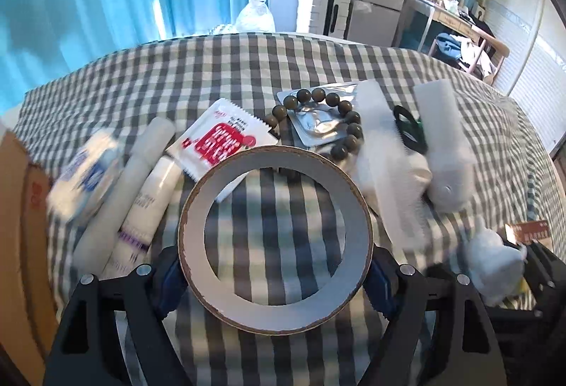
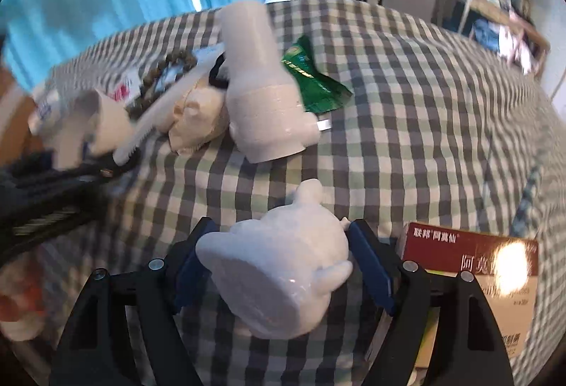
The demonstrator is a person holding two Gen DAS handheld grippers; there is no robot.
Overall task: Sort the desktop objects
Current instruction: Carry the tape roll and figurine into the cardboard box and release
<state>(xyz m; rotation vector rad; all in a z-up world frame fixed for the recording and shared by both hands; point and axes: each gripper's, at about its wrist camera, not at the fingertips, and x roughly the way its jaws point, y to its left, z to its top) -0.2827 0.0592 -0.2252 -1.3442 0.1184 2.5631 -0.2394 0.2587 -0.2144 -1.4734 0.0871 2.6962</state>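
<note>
A checked cloth (image 1: 219, 74) covered the bed, blue curtains behind. At the lower centre of the left wrist view, the left gripper (image 1: 276, 272) had its fingers (image 1: 173, 283) clamped on a tape roll (image 1: 276, 241). At the lower centre of the right wrist view, the right gripper (image 2: 279, 265) straddled a white figurine (image 2: 283, 272), fingers spread, the right one apart from it. A red box (image 2: 470, 255) lay at its right.
</note>
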